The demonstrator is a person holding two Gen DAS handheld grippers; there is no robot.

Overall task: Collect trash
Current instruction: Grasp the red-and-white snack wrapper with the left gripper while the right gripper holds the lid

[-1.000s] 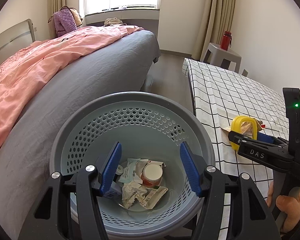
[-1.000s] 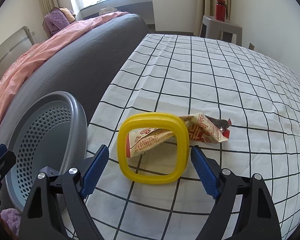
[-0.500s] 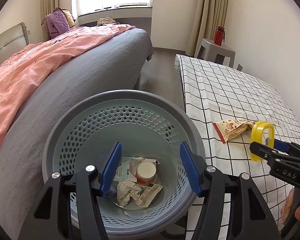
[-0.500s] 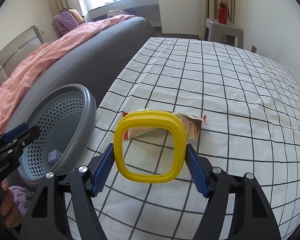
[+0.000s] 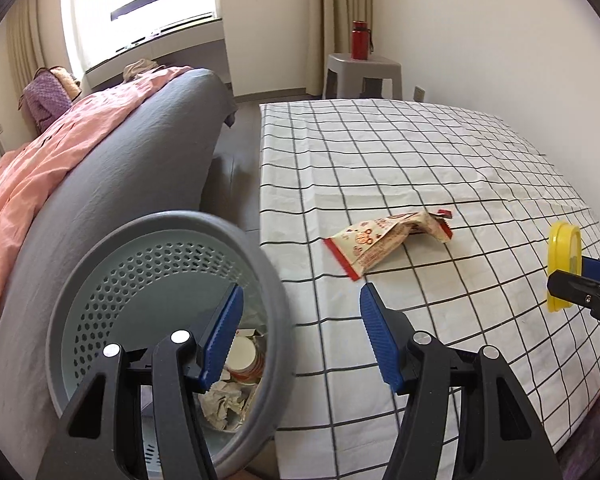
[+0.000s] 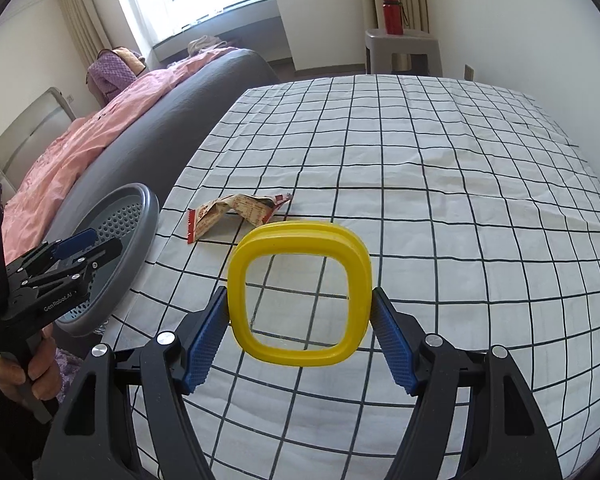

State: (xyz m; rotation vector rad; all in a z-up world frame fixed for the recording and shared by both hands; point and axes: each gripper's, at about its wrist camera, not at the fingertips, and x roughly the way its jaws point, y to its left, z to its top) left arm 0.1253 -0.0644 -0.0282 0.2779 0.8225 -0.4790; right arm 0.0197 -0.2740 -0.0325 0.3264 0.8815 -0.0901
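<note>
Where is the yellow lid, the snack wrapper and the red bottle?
yellow lid [image 6: 300, 300]: right wrist view, on its yellow rim.
snack wrapper [image 5: 384, 240]: left wrist view, on its printed middle.
red bottle [image 6: 393, 10]: right wrist view, on its body.

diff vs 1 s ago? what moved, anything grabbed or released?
The right gripper has just closed on the yellow lid and lifted it off the snack wrapper, which stays on the checked cloth. The left gripper, open and empty, swung from over the trash basket toward the cloth.
</note>
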